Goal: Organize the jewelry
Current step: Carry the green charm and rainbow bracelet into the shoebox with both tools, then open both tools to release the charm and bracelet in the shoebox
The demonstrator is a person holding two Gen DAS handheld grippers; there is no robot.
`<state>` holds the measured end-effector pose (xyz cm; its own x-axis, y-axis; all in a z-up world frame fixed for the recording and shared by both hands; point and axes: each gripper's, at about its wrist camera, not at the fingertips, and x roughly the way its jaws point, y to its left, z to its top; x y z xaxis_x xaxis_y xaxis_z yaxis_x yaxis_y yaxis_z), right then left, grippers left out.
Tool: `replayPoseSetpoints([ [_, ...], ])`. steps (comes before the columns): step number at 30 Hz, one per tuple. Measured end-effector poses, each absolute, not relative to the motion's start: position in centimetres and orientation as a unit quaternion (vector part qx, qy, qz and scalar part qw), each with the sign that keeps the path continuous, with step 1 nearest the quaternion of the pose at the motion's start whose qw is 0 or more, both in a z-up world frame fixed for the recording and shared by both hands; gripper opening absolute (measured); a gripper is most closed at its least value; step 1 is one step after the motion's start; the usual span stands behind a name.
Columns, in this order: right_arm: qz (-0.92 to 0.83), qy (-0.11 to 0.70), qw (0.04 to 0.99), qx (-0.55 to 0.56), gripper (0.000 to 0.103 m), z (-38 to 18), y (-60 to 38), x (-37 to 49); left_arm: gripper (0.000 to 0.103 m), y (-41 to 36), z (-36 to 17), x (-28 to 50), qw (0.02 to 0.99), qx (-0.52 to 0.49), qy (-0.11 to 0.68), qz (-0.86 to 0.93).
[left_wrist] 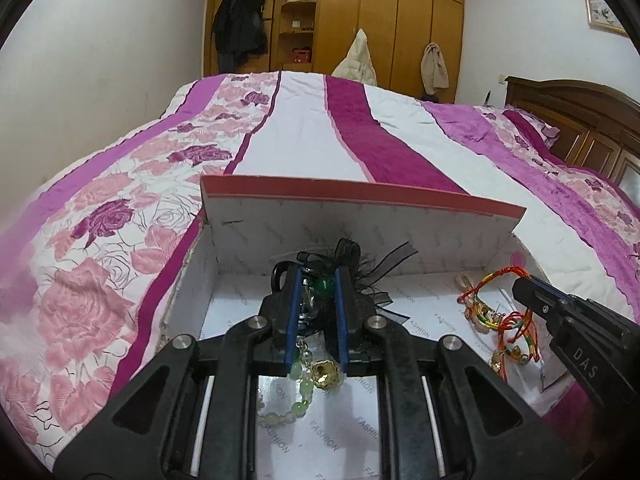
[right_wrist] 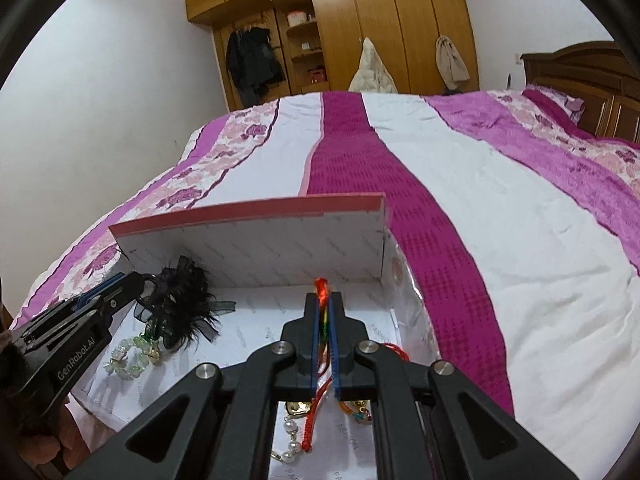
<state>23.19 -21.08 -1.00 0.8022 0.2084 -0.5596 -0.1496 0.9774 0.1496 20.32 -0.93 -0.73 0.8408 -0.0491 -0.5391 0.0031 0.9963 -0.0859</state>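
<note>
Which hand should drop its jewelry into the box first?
Probably the right gripper: it pinches only the colorful cord bracelet over bare box floor; the left gripper is tangled among beads.

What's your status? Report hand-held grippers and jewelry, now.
Left hand-held gripper shut on black feather clip and green beads. Right hand-held gripper shut on colored cords. Both over open box. Nothing blocking.

Black grippers [left_wrist: 316, 312], blue-padded fingers [left_wrist: 294, 316], silver screws, "GenRobot.AI" marking.
</note>
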Motion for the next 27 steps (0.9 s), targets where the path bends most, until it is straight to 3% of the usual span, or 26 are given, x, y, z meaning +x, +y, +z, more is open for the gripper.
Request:
replayPoseSetpoints([
  [1,0.094,0.304,0.947,0.049,0.009,-1.1,-21.1,23.3,0.016,-0.9,-0.8,20.4,0.958,-0.041,0.285,-0.014],
  [3,0.097,0.312,0.944,0.051,0.029,-1.2,-21.1,23.5,0.036,-0.8,-0.9,20.5,0.957,-0.044,0.287,-0.011],
  [6,0.098,0.311,0.944,0.053,0.034,-1.1,-21.2,23.4,0.044,-0.7,-0.6,20.1,0.958,-0.049,0.283,-0.011],
  [13,0.103,0.312,0.943,0.056,0.038,-0.1,-21.2,22.5,0.046,-0.4,-0.1,19.3,0.955,-0.050,0.294,-0.012],
  [27,0.112,0.271,0.954,0.060,0.060,3.8,-21.3,14.8,0.054,0.9,3.1,13.0,0.953,-0.066,0.295,-0.017],
])
